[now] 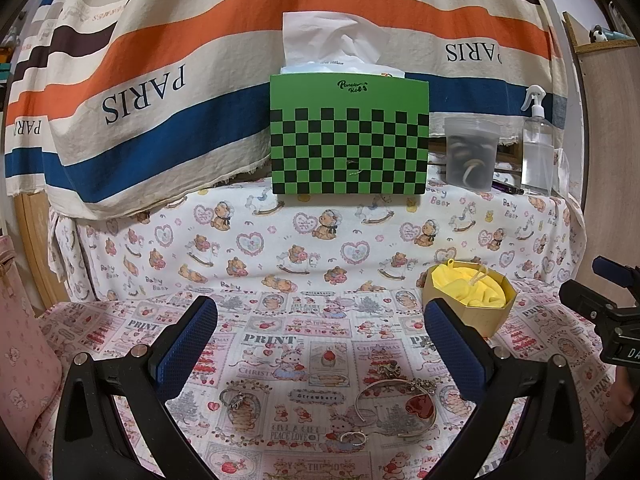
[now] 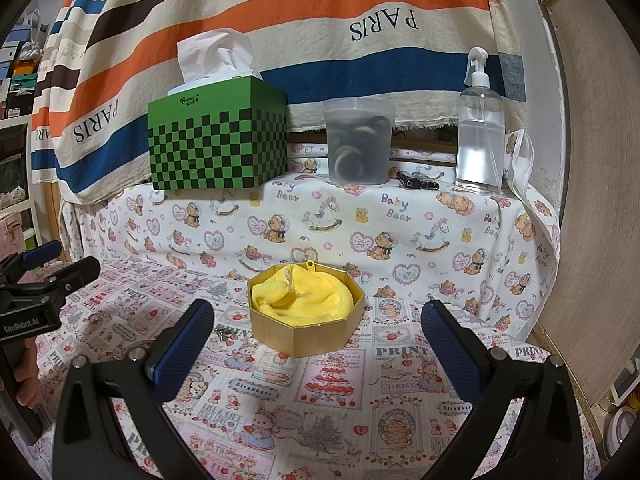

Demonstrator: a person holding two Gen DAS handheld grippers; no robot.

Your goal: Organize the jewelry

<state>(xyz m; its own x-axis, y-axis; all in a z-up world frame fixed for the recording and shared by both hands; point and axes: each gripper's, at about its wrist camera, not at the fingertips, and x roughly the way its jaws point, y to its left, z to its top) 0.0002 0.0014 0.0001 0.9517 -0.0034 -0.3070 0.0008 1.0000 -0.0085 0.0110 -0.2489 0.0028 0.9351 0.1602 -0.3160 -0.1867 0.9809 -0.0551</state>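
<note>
1. The left gripper (image 1: 320,344) has its jaws spread wide, holding nothing; its finger pads (image 1: 188,350) are blue and dimpled.
2. The right gripper (image 2: 320,346) is likewise spread and empty.
3. The jewelry lies on a printed cotton cloth (image 1: 280,344) between the left fingers: a thin metal bangle (image 1: 384,396), a red heart charm (image 1: 420,405), and small silver rings (image 1: 232,398).
4. An octagonal gold cardboard box (image 2: 308,328), lined with soft yellow cloth (image 2: 304,294), sits beyond, right of the jewelry.
5. Cloth text reads "PRINT", "Strawberr", "Baby Bear".
6. Behind stand a green checkered tissue box (image 1: 349,140), a clear plastic tub (image 2: 358,140), a spray bottle (image 2: 480,132), and a striped fabric (image 1: 200,60) reading "PARIS".
</note>
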